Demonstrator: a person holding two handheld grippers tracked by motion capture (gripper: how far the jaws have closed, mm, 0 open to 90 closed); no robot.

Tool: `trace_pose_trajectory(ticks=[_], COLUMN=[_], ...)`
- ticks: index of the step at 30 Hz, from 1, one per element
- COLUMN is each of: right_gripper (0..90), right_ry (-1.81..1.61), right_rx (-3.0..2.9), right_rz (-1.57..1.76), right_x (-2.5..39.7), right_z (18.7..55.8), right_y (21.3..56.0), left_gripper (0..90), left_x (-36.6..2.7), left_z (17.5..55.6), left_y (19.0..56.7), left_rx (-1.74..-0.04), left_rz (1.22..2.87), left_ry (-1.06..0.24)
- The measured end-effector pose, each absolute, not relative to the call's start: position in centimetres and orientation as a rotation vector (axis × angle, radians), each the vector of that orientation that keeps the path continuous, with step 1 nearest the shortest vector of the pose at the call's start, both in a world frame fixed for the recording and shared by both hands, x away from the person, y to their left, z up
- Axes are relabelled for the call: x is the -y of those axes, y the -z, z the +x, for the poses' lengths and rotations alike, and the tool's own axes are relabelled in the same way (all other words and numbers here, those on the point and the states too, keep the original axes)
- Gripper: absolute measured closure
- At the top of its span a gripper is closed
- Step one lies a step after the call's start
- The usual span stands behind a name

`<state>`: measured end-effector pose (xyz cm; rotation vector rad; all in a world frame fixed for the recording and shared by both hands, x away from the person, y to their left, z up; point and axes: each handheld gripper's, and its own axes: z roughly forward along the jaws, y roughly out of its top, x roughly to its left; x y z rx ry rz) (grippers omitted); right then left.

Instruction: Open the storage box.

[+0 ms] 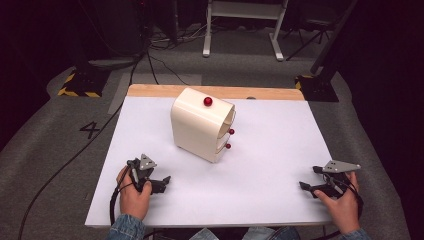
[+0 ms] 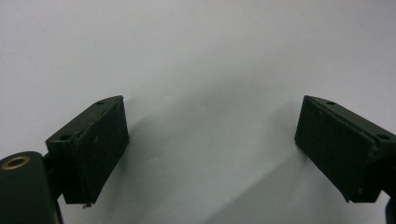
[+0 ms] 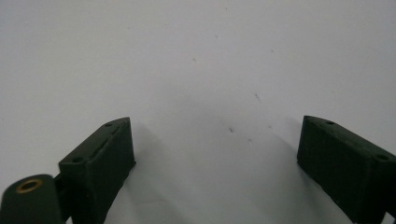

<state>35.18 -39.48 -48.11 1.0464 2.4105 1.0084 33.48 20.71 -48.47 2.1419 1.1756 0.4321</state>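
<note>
A cream, round-topped small cabinet (image 1: 202,125) stands upright on the white table top (image 1: 280,150), a little left of centre toward the back. It has a red knob (image 1: 208,101) on top and two red drawer knobs (image 1: 231,131) on the side turned to the right. My left gripper (image 1: 161,183) rests near the front left edge, held by a hand, its jaws wide apart over bare table (image 2: 212,116). My right gripper (image 1: 309,177) sits near the front right edge, likewise open with nothing between its jaws (image 3: 215,133). Both are well apart from the cabinet.
A wooden strip (image 1: 270,93) runs along the table's far edge. On the grey floor behind are black stand bases with yellow stripes (image 1: 80,85), white frame legs (image 1: 206,47), loose cables (image 1: 160,65) and a painted number 4 (image 1: 90,130).
</note>
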Motion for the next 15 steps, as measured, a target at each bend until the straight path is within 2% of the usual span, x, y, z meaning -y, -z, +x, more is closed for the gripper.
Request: trace_pose_trajectory(ticks=[4, 6, 11, 13, 15], right_gripper=[11.2, 17.7, 24.8, 32.4, 32.9], right_ry=[-1.012, -1.011, -1.015, -1.054, -1.087], right_rx=[-2.411, -2.373, -2.304, -2.325, -2.337], right_rz=[1.058, 1.098, 1.193, 1.2, 1.205], right_x=[39.48, 39.41, 39.35, 39.3, 39.13], right_z=[35.24, 35.13, 35.06, 35.18, 35.13], right_y=[48.07, 48.03, 47.86, 47.61, 47.23], left_gripper=[9.7, 9.7, 9.7, 9.7, 9.7], left_x=[-20.71, -20.73, -20.73, -20.72, -20.71], left_z=[33.5, 33.53, 33.53, 33.53, 33.51], left_y=[48.48, 48.48, 48.48, 48.49, 48.48], left_rx=[-1.177, -1.175, -1.174, -1.173, -1.176], left_rz=[2.139, 2.139, 2.139, 2.139, 2.139], left_ry=[-0.429, -0.429, -0.429, -0.431, -0.43])
